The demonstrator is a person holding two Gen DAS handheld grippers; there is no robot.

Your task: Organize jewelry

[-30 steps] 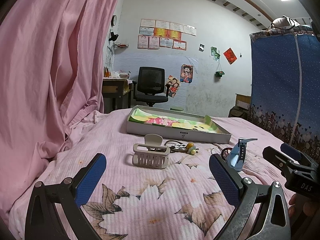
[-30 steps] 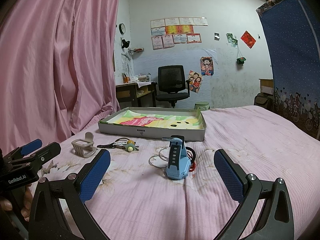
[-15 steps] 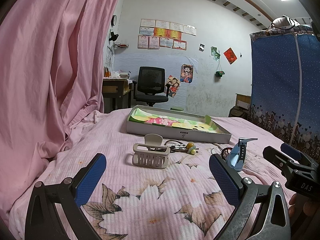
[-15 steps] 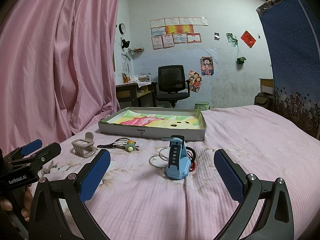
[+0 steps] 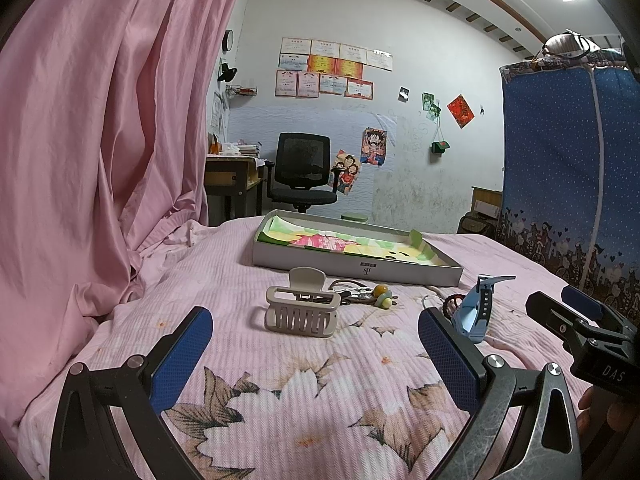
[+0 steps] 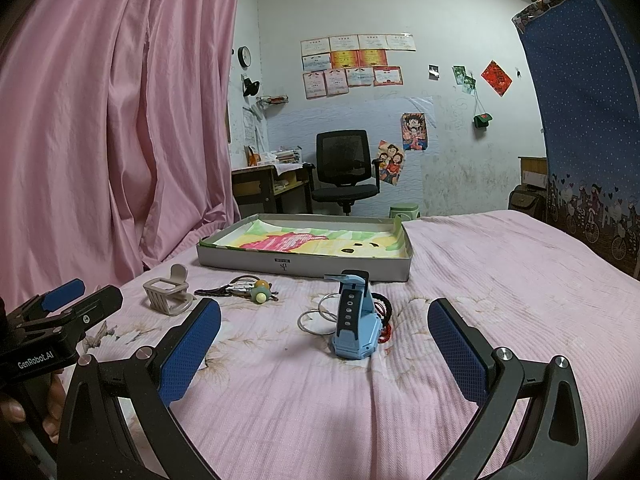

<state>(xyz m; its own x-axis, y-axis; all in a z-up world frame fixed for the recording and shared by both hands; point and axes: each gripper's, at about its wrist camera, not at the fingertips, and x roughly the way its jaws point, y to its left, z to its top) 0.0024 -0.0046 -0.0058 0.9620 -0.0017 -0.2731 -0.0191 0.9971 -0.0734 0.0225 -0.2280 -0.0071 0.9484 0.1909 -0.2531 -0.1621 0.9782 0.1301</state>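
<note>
Nothing moved; both grippers' fingers (image 5: 182, 354) wide, empty.

The blue watch (image 6: 354, 322) hid part of the red-black bracelet (image 6: 385, 316) and wire ring (image 6: 316, 318) behind it. The tray's (image 6: 304, 266) label was too small to read.

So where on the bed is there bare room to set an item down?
Free: bedspread right of the blue watch, and the near strip before both tongs. The tray interior holds only its liner. Crowded: hair claw, hair ties, bangles along the tray's front.
</note>
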